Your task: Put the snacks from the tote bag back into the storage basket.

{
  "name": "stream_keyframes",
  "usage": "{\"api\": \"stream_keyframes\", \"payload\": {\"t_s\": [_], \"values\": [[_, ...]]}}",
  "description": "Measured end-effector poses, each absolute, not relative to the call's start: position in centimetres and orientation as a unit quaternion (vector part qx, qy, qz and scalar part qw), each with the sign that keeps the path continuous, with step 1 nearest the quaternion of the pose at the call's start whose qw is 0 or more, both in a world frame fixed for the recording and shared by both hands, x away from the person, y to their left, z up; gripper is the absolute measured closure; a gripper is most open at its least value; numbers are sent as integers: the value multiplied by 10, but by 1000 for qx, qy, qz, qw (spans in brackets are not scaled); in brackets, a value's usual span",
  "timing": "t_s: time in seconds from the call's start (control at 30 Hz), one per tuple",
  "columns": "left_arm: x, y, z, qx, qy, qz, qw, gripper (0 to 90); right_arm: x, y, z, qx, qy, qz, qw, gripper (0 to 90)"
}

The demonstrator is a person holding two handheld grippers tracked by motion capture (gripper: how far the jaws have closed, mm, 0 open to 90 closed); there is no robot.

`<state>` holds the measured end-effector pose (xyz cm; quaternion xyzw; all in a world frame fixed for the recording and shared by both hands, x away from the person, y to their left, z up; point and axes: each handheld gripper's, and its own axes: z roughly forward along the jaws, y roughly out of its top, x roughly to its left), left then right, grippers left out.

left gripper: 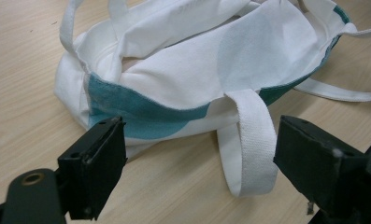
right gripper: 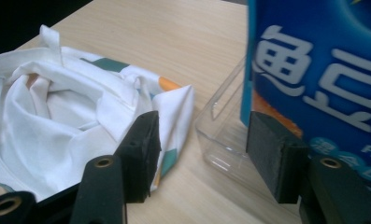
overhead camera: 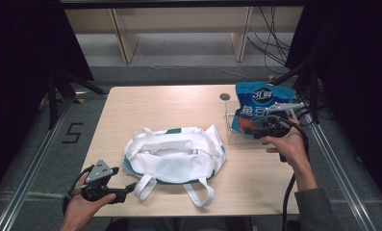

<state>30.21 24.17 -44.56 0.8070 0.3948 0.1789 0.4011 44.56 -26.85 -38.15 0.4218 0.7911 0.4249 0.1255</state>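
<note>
Jaws apart and gripping nothing, the right gripper (overhead camera: pixel 256 126) hangs at the near wall of a clear plastic bin (right gripper: pixel 220 140) on the right side of the counter (overhead camera: pixel 145 103), where a blue snack bag (overhead camera: pixel 261 98) stands upright inside the bin. A white tote bag (overhead camera: pixel 174 155) with teal patches lies slumped at the counter's centre, just beside the bin, its mouth gaping. At the near left corner, the left gripper (overhead camera: pixel 123 190) also has its jaws wide apart, pointed at the tote, one white strap (left gripper: pixel 248 140) looping on the wood between them, untouched.
</note>
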Motion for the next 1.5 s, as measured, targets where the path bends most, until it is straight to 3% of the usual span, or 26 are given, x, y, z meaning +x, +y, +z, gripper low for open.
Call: {"api": "stream_keyframes", "payload": {"t_s": [0.73, 1.33, 1.5], "values": [[302, 242, -446, 805, 394, 179, 405, 159, 420, -220, -415, 382, 825, 403, 109, 396], [301, 241, -447, 802, 397, 183, 407, 159, 374, -213, -436, 370, 830, 408, 94, 329], [302, 241, -447, 804, 394, 184, 406, 159, 366, -214, -441, 366, 832, 402, 110, 299]]}}
